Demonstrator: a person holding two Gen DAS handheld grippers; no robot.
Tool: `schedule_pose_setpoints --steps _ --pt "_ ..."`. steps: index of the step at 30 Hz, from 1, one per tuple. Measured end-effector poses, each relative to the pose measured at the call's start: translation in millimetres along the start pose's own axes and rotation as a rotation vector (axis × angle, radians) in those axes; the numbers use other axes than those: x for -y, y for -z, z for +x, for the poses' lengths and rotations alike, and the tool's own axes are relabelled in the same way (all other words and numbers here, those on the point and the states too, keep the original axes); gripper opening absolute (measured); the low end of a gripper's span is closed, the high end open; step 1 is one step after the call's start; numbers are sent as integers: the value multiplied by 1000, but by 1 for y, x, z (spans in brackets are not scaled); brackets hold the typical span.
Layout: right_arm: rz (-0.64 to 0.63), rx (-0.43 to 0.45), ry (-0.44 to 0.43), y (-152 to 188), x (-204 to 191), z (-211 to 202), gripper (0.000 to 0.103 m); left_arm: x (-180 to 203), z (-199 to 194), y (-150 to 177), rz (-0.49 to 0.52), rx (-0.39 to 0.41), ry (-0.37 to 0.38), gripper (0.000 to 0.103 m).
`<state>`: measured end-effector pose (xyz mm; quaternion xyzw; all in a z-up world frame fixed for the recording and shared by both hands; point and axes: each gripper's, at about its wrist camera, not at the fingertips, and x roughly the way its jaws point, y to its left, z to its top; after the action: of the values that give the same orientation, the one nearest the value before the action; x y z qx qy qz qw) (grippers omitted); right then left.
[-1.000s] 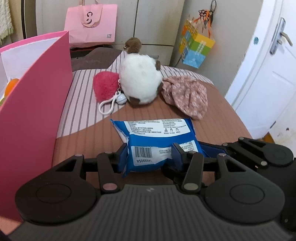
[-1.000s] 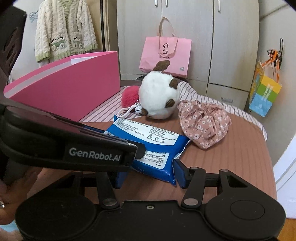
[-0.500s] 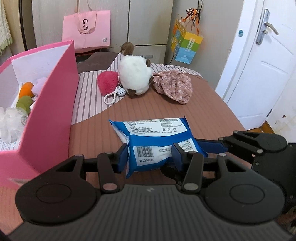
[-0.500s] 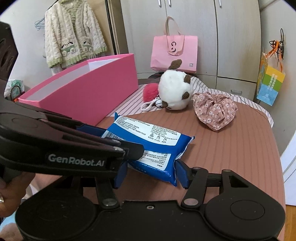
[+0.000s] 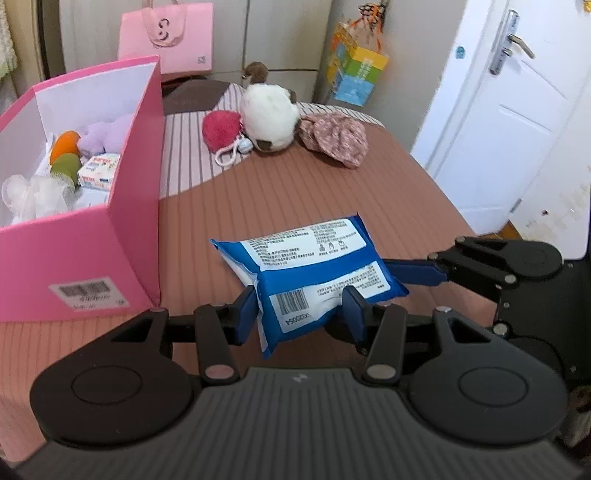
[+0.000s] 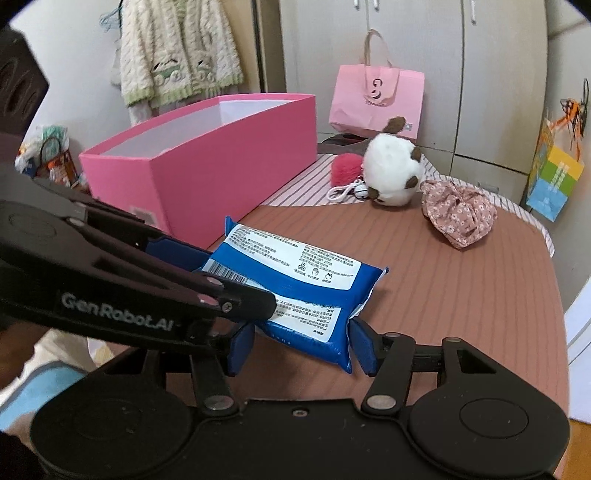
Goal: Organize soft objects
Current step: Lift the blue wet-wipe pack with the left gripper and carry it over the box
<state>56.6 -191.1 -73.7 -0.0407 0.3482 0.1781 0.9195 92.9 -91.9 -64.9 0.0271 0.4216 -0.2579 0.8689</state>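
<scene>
A blue wipes pack [image 5: 314, 266] hangs just above the brown table, held from two sides. My left gripper [image 5: 301, 314] is shut on its barcode end. My right gripper [image 6: 301, 345] has its blue pads pressed on the other end of the wipes pack [image 6: 295, 284]; one of its fingers [image 5: 417, 271] shows at the pack's right in the left wrist view. The pink box [image 5: 81, 251] stands open to the left, with an orange, a green and a purple soft toy, a small pack and white mesh inside. In the right wrist view the pink box [image 6: 221, 155] is beyond the pack.
At the table's far end lie a white plush [image 5: 269, 114], a red pompom [image 5: 219, 127] and a floral fabric bundle [image 5: 336, 138]. A pink tote bag [image 5: 166, 35] stands behind them. A white door [image 5: 517, 110] is at the right. A cardigan [image 6: 177, 59] hangs on the wall.
Both grippers have drawn back and slightly up with the wipes pack between them. The plush group now looks farther away, and the inside of the pink box has come into view at left.
</scene>
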Motion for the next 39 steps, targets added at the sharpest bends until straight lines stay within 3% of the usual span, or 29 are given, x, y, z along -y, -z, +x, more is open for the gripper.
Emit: schedule_pose_setpoints --steps 12,25,30,34,39 --pt "-114 -29 9 -10 -44 -39 61 -8 -58 12 20 -26 47 48" --pt "-272 -52 -80 -37 -104 -75 61 -45 -125 18 -108 -105 69 48" --pt "-305 8 -101 -55 -121 -82 61 -61 -153 17 -135 -9 36 47" --pt "-308 110 -115 -72 -131 -80 61 -70 -172 9 -131 96 -41 48" --pt "-274 165 -137 -102 -134 -64 61 -84 -177 -12 -95 175 -117 47"
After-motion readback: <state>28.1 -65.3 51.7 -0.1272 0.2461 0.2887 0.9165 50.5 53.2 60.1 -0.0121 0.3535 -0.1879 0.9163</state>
